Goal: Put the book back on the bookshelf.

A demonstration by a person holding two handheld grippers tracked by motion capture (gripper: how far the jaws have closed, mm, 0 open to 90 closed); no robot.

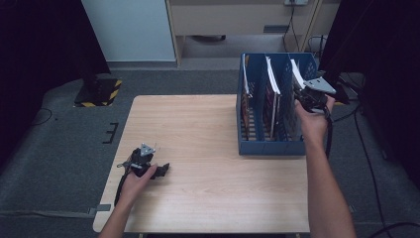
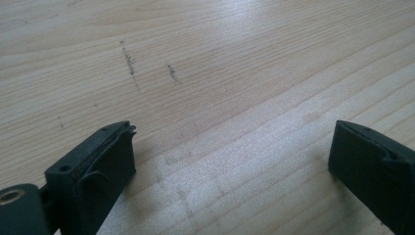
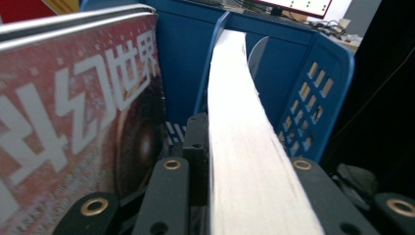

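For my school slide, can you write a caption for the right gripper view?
The right gripper pinches a book's white page edge inside the blue file rack.

High view overlooks table (image 1: 198, 134); gripper views close-up.

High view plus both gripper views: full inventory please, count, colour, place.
table: 1, light wood, centre
file rack: 1, blue, slotted, table's right part
books: 3, white page edges, upright in the rack, one per slot
red-cover book: one of those, middle slot
hazard-striped base: 1, black and yellow, floor beyond the table, left
left gripper: 1, black, jaws open just above bare table, near left
right gripper: 1, black, shut on the rightmost book
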